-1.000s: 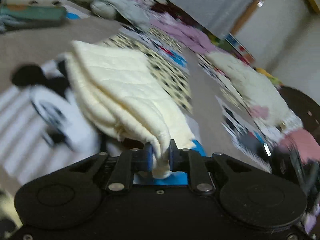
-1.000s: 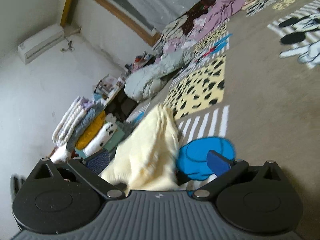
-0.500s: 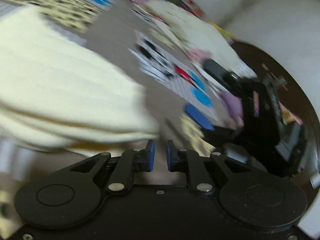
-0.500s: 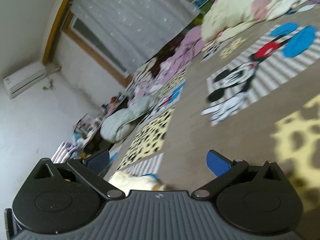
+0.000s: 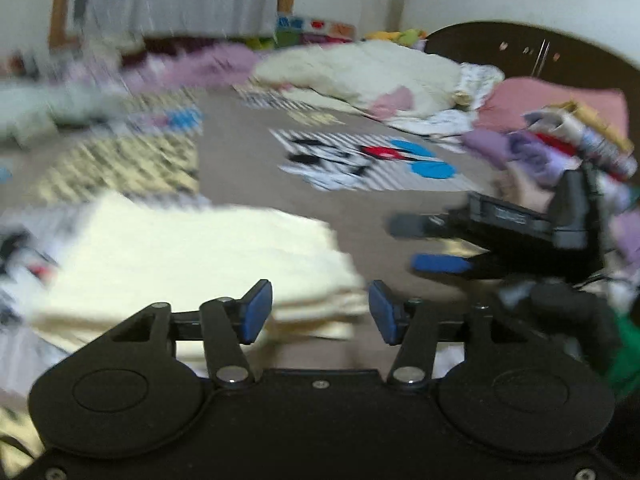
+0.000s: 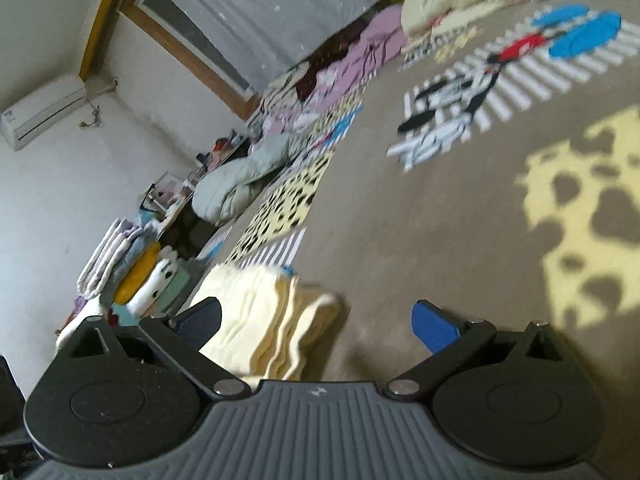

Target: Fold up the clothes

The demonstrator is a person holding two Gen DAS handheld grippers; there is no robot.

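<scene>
A folded cream quilted garment [image 5: 192, 256] lies flat on the brown patterned bedspread [image 5: 240, 168]. My left gripper [image 5: 320, 312] is open just in front of its near right corner, with nothing between the blue pads. In the right wrist view the same cream garment [image 6: 264, 320] shows its layered edge, lying on the bedspread [image 6: 440, 240] at lower left. My right gripper [image 6: 316, 324] is open and holds nothing, with the garment's edge near its left finger. The right gripper [image 5: 436, 244] also appears at the right of the left wrist view, fingers spread.
A stack of folded clothes [image 6: 128, 272] stands at the left by the wall. Unfolded clothes are heaped at the right [image 5: 560, 148]. A cream duvet [image 5: 360, 72], pink bedding [image 6: 360, 60] and a grey-green quilt [image 6: 240, 184] lie along the far edge.
The left gripper let go of the cream garment, which now lies flat, and then opened wide. The right gripper drew back from the garment and stayed open.
</scene>
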